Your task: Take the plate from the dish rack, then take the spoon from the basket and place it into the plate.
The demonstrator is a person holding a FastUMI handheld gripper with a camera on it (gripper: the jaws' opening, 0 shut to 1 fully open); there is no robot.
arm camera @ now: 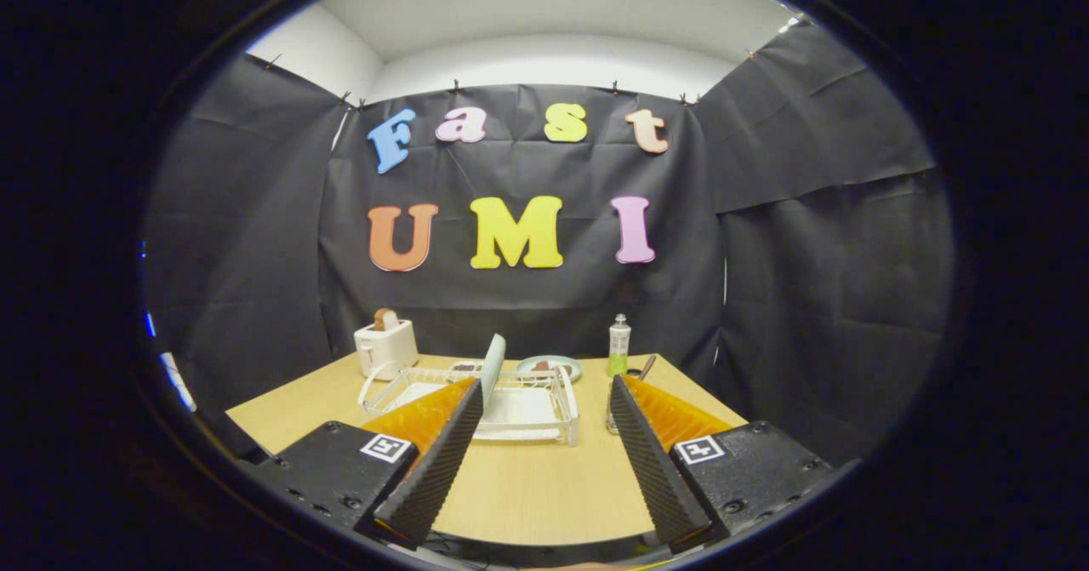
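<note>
Pale plate upright in rack, just ahead of open hand-held gripper.

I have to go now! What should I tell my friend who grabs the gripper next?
Gripper: jaws open, holding nothing, short of the dish rack.
Plate: on edge in the rack, just beyond the left finger's tip.
Basket: behind the right finger's tip, beside the rack; a utensil handle sticks up from it, I can't tell if it's the spoon.
Done: nothing.
Left: take the plate out, then put the spoon in it.
</note>
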